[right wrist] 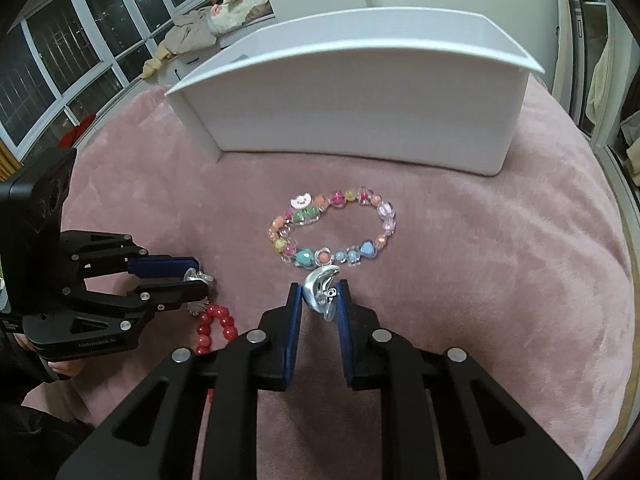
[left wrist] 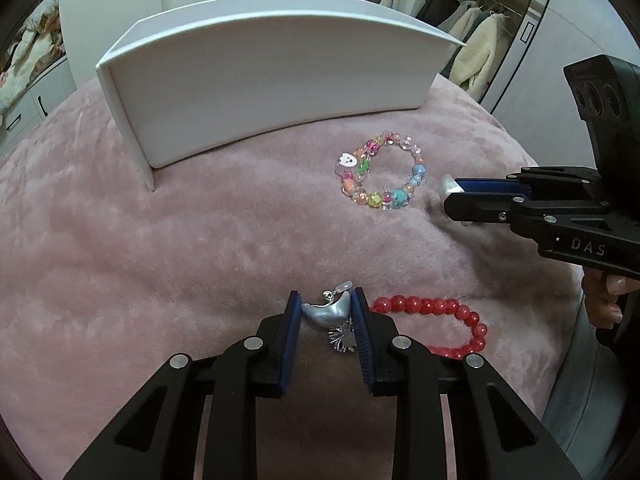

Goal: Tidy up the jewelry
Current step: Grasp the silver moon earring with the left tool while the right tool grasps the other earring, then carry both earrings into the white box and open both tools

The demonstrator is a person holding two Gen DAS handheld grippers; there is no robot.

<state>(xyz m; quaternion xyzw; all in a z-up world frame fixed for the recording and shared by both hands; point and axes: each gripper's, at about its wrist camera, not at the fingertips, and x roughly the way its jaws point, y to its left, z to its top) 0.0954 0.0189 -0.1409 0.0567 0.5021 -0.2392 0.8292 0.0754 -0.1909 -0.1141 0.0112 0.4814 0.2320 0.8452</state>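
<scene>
My left gripper (left wrist: 326, 304) is shut on a silver moon earring (left wrist: 325, 312) with a spiky charm, low over the pink blanket; it also shows in the right wrist view (right wrist: 198, 276). My right gripper (right wrist: 319, 290) is shut on a second silver moon earring (right wrist: 320, 286); it also shows in the left wrist view (left wrist: 450, 194). A multicoloured bead bracelet (left wrist: 382, 172) (right wrist: 332, 234) lies in front of the white box (left wrist: 272, 80) (right wrist: 360, 100). A red bead bracelet (left wrist: 452, 324) (right wrist: 214, 330) lies just right of my left gripper.
The pink plush blanket (left wrist: 160, 240) (right wrist: 500, 280) covers the whole surface. A wardrobe with hanging clothes (left wrist: 480, 40) stands behind on the right, windows (right wrist: 60, 60) on the left.
</scene>
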